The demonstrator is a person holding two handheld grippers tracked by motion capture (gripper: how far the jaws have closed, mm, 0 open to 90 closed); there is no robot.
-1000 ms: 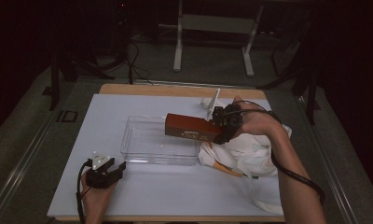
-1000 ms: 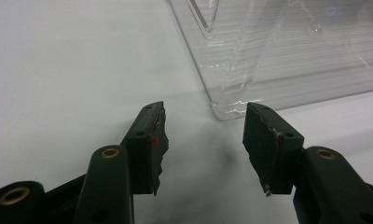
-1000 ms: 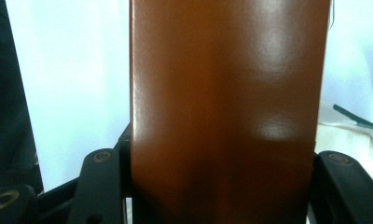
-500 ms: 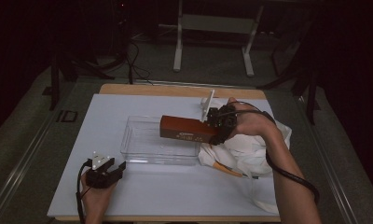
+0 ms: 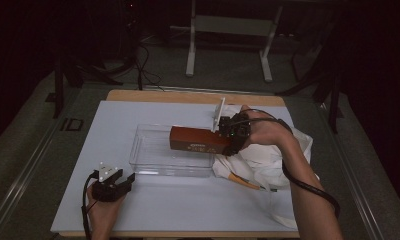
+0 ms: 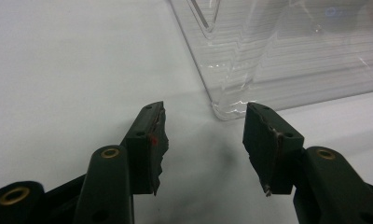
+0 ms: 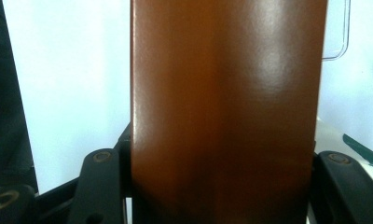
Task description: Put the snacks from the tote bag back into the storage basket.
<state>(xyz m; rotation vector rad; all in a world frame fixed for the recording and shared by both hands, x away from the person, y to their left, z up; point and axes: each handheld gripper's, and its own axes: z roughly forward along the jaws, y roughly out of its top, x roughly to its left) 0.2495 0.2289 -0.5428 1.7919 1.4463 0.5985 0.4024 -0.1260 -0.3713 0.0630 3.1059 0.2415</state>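
1. A long, rectangular brown box [image 5: 200, 139] of glossy card is held level above the right half of a clear plastic rectangular bin [image 5: 153, 155]. It has travelled leftward over the past second and now reaches farther across the bin's open top.
2. The right gripper [image 5: 233, 134] is clamped on the box's right end. In the right gripper view the brown box [image 7: 224, 112] stands between the two black jaws, with both pressed against its sides.
3. The clear bin sits near the middle of a white table surface [image 5: 113, 125], and no contents can be made out inside it.
4. Just right of the bin, under the person's right forearm, lies a crumpled white plastic bag [image 5: 275, 160], with an orange stick-like item [image 5: 244, 181] poking from beneath it.
5. The left gripper [image 5: 119, 184] has stayed where it was, resting on the table at the bin's near-left corner. In the left gripper view its jaws are spread apart and empty, with the corner of the bin [image 6: 231, 105] just ahead.
6. Judging from the leftward shift, the box is probably being carried from the bag to the bin, and lowering it in looks like the next step.
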